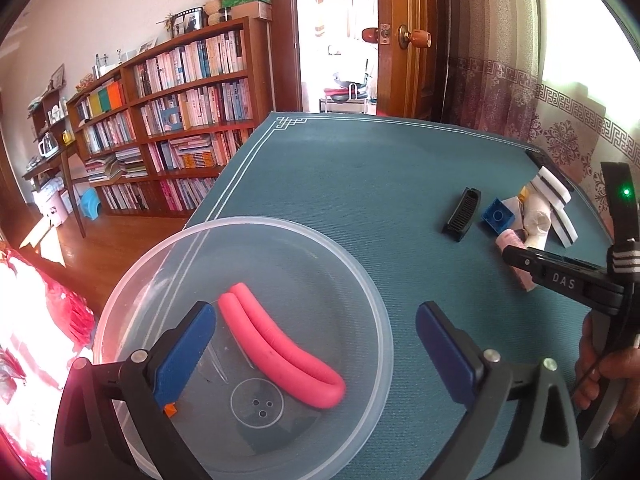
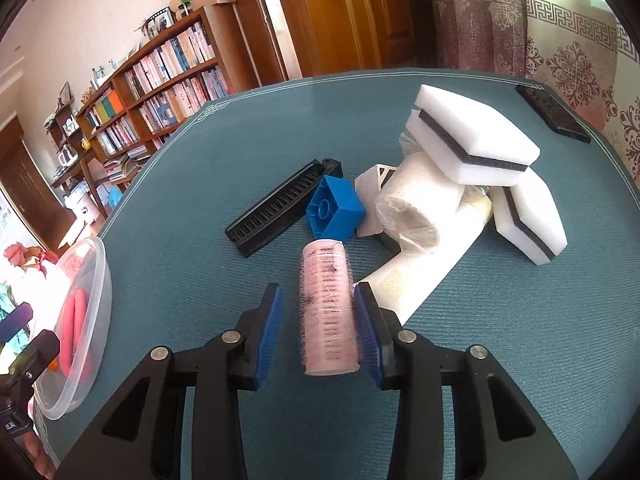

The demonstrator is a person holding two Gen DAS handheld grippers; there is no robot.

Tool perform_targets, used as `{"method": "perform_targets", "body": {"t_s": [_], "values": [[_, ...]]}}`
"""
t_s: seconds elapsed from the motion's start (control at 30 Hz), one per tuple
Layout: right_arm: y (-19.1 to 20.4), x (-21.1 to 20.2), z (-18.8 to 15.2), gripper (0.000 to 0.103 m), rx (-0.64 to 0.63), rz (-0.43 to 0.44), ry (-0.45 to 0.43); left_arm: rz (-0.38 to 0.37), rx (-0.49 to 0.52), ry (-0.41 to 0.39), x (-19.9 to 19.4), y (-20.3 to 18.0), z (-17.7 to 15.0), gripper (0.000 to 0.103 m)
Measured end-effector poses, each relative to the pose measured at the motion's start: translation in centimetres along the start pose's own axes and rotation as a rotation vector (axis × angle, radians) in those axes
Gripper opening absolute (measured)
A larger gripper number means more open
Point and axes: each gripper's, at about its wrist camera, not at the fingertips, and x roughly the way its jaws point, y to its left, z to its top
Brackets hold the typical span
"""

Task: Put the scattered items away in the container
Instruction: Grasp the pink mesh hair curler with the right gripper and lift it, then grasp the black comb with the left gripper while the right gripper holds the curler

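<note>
A: Clear plastic fills the left wrist view: the round container [image 1: 244,344] sits on the teal table mat [image 1: 360,184], and our left gripper [image 1: 316,344] hangs over it with its blue pads spread wide, holding nothing. A folded pink foam tube [image 1: 280,352] already lies inside the container.

B: And the rest of the items?

A: Far from the container, toward the mat's far right corner. We see a black comb [image 1: 462,214], a blue brick [image 1: 498,216] and white sponges [image 1: 556,196] in a loose pile. Our right gripper [image 1: 560,276] reaches in from the right edge, at the near end of that pile.

B: What does the right wrist view show?

A: Our right gripper [image 2: 318,328] straddles a pink hair roller [image 2: 328,308] lying on the mat, on the near side of the pile and well apart from the container [image 2: 76,320] at the left edge. The jaws are partly open. The right pad seems to touch the roller; the left pad stands just clear of it.

B: How do we do this well?

A: We judge the roller light and springy, so we should centre it between the pads, close gently on its middle, and lift straight up before crossing to the container, keeping clear of the blue brick [image 2: 336,212] and the wrapped paper roll [image 2: 416,208] just beyond it.
</note>
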Motion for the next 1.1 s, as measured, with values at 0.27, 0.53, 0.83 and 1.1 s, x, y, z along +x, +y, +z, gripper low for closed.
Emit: {"method": "perform_targets", "body": {"t_s": [0.27, 0.53, 0.83, 1.1], "values": [[-1.2, -1.4, -1.1, 0.031, 0.002, 0.037, 0.001, -0.022, 0.041, -0.011, 0.5, -2.3, 1.0, 0.101], [-3.4, -5.5, -3.2, 0.031, 0.007, 0.017, -0.023, -0.092, 0.096, 0.004, 2.2, -6.0, 2.4, 0.101], [-6.0, -6.7, -5.0, 0.031, 0.055, 0.023, -0.005, -0.087, 0.205, 0.018, 5.4, -10.9, 3.7, 0.101], [-7.4, -6.3, -5.6, 0.031, 0.089, 0.061, 0.008, -0.055, 0.250, 0.085, 9.4, -13.4, 4.8, 0.101]]}}
